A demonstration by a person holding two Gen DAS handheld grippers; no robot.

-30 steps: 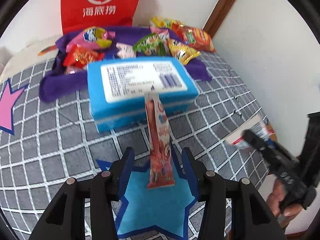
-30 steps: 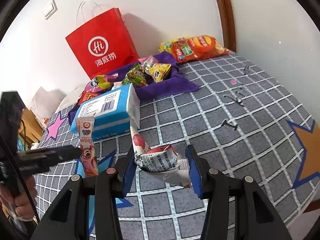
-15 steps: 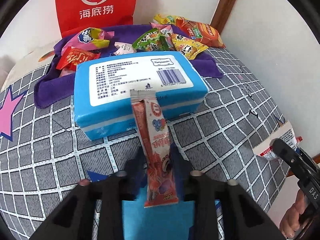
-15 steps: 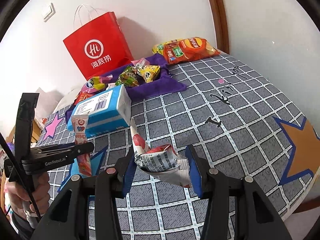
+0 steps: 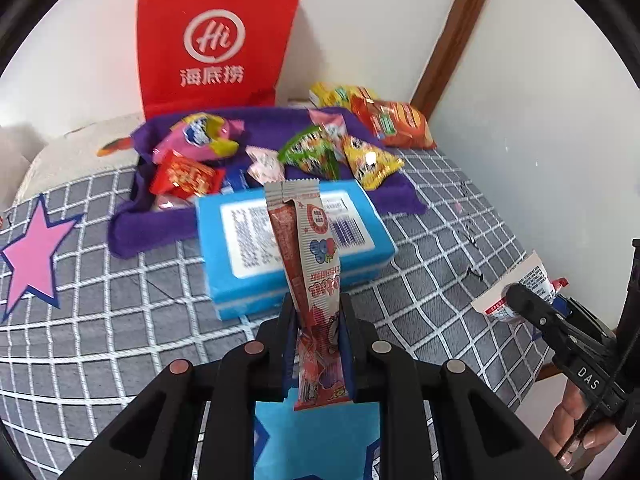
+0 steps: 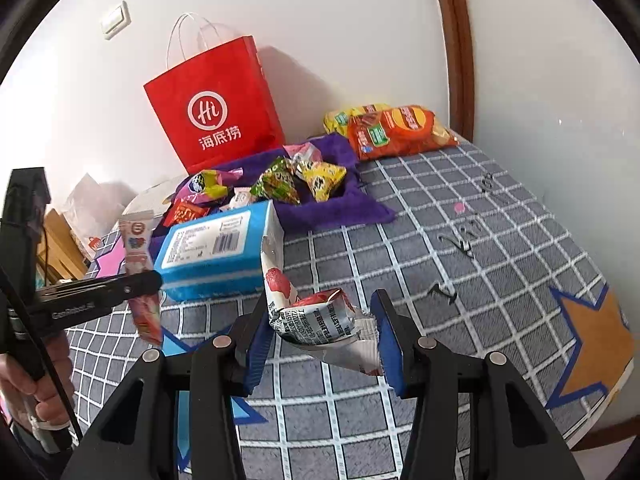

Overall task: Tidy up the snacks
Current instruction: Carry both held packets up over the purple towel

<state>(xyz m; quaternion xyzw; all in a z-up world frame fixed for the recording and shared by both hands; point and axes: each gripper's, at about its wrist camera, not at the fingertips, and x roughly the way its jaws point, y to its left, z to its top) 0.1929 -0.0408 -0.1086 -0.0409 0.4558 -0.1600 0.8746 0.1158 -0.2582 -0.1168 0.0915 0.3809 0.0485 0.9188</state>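
- Both claws are pinching snacks: the left claw [image 5: 318, 344] is pressed tight on a long red stick packet [image 5: 310, 280], and the right claw [image 6: 320, 340] is clamped on a crumpled white and red wrapper [image 6: 320, 320].
- Beneath them lies a grey bedspread [image 6: 460, 280] with a white grid and star shapes: pink [image 5: 34, 254], blue [image 5: 316, 436] and orange [image 6: 592, 336].
- A red paper bag [image 6: 216, 120] with white handles stands upright against the white wall at the far side.
- A purple cloth [image 5: 280, 128] is spread just in front of the bag, and small snack packets lie on it: pink [image 5: 196, 140], red [image 5: 186, 174], green [image 5: 310, 152] and yellow [image 5: 370, 162].
- A blue box [image 5: 288, 240] with a white label lies flat on the bedspread, its far edge at the purple cloth.
- An orange bag of crisps [image 6: 400, 130] rests by the brown door frame, with a yellow bag [image 6: 344, 118] partly under it, beside the cloth.
- The stick packet stands nearly upright out of the left claw's pads, its top end in front of the blue box in the left view; in the right view it hangs clear above the bedspread.
- The wrapper sits between the right claw's blue pads, bunched, with one flap sticking up.
- A person's hand [image 5: 576, 428] shows at the edge, gripping the right claw's handle.
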